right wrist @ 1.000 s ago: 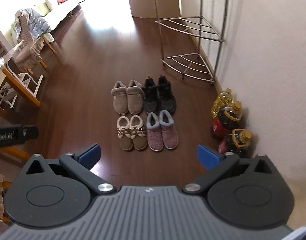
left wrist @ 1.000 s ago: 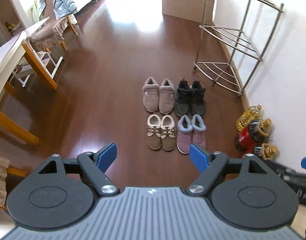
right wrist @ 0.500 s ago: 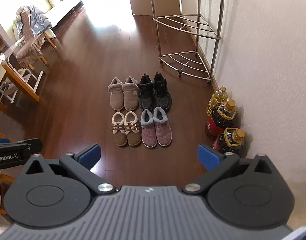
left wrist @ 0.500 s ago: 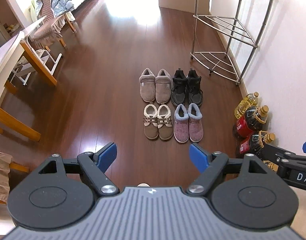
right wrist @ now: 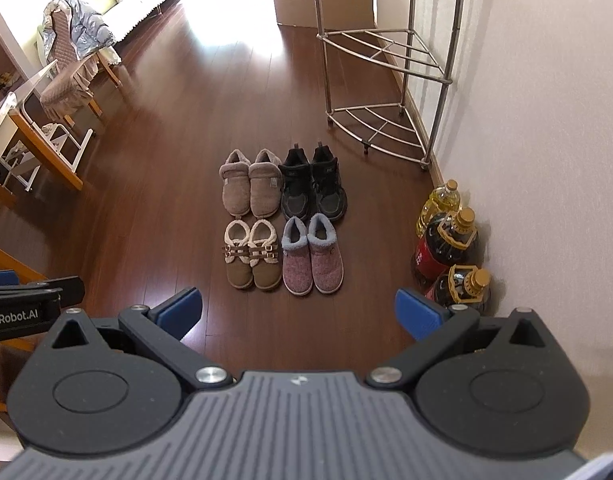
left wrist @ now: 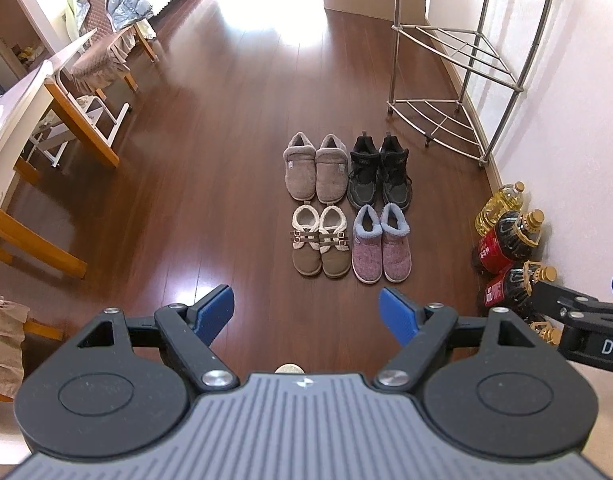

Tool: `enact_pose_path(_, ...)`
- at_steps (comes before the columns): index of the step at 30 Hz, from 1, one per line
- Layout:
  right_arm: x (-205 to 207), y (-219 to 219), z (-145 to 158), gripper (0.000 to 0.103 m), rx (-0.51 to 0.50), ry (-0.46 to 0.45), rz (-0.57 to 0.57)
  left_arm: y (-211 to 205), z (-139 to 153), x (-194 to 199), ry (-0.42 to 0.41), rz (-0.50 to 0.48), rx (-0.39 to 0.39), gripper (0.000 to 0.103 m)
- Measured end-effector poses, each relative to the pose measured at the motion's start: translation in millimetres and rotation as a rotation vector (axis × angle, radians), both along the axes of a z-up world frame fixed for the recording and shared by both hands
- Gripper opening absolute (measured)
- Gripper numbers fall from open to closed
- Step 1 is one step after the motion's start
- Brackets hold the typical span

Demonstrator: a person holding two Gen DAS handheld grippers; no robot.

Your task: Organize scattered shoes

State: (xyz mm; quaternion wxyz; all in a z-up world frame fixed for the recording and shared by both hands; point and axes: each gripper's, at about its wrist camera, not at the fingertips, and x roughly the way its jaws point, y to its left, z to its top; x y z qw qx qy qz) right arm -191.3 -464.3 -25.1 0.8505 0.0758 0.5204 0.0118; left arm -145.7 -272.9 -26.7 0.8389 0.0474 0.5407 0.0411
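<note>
Several pairs of shoes stand side by side in a two-by-two block on the wooden floor. Grey fleece slippers (left wrist: 315, 167) (right wrist: 251, 184) are at the back left, black sneakers (left wrist: 379, 172) (right wrist: 312, 186) at the back right. Brown strapped shoes (left wrist: 319, 242) (right wrist: 251, 254) are at the front left, pink boots with blue lining (left wrist: 381, 245) (right wrist: 311, 256) at the front right. My left gripper (left wrist: 306, 314) is open and empty, held high above the floor short of the shoes. My right gripper (right wrist: 298, 314) is open and empty at a similar height.
A metal corner rack (left wrist: 458, 80) (right wrist: 390, 92) stands by the wall behind the shoes. Oil bottles (left wrist: 506, 236) (right wrist: 450, 248) stand along the wall at the right. A wooden table (left wrist: 58, 92) and a draped chair (right wrist: 72, 60) are at the left.
Both grippers have pulled back and risen away from the shoes, which look smaller. The shoes have not moved. Both grippers stay open.
</note>
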Motion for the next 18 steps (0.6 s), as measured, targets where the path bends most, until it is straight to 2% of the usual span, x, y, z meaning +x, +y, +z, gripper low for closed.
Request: enact_pose_path(18, 21.6, -11.9, -4.5, 0.102, 0.011, 0.007, -0.006, -3.7, -5.4, 9.8, 0.015, -0.019, 0.015, 0.082)
